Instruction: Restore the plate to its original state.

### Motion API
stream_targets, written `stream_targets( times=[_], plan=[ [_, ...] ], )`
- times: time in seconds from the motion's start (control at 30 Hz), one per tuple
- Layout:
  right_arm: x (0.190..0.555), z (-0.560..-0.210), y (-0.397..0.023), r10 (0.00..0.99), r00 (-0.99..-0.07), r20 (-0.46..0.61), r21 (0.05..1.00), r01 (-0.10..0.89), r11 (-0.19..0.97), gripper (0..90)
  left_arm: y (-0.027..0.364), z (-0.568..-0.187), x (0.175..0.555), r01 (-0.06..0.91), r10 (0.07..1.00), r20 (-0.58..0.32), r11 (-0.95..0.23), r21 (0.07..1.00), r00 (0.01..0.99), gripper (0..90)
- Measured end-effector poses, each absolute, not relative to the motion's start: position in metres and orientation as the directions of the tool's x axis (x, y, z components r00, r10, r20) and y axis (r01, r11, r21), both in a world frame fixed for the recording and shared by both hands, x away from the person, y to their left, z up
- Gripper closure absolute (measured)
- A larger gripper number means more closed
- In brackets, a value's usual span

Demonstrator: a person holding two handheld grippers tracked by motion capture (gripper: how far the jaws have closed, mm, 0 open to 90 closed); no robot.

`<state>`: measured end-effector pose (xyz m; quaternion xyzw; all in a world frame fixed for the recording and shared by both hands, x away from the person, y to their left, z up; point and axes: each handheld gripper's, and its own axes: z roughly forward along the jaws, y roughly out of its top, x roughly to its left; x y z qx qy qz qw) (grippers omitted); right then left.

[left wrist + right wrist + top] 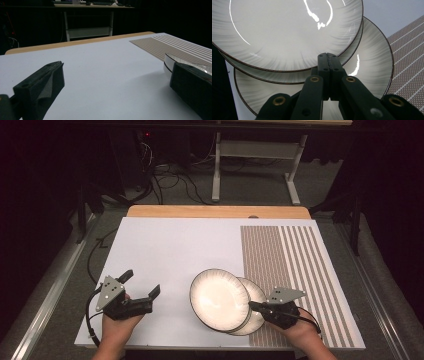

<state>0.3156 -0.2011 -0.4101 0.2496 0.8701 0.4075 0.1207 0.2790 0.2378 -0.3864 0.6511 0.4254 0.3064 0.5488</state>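
Two pale plates with dark rims lie overlapped on the white mat (170,245). The upper plate (219,299) (287,32) rests partly on the lower plate (257,292) (372,55), which reaches onto the striped patch (285,255). My right gripper (251,305) (328,56) is shut, pads pressed together, its tip at the upper plate's near rim, over the lower plate. My left gripper (141,282) (115,67) stands open above bare mat to the left of the plates, nothing between its fingers. The edge of a plate (170,62) shows past its right jaw.
The mat covers a wooden table whose far edge (215,211) shows. Beyond it stand a white desk frame (217,165) and cables (170,182) on the dark floor. A metal rail (55,285) runs along the table's left side.
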Motion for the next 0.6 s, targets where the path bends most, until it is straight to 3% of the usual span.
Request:
stream_targets(
  times=[0.6],
  plan=[
    [0.3159,-0.4104,-0.2016,0.529,-0.849,-0.006,0.771,0.333,0.543,90.0,0.2362,-0.3871,0.279,0.215,0.894,-0.048,-0.055,0.975,0.446,0.1]
  ],
)
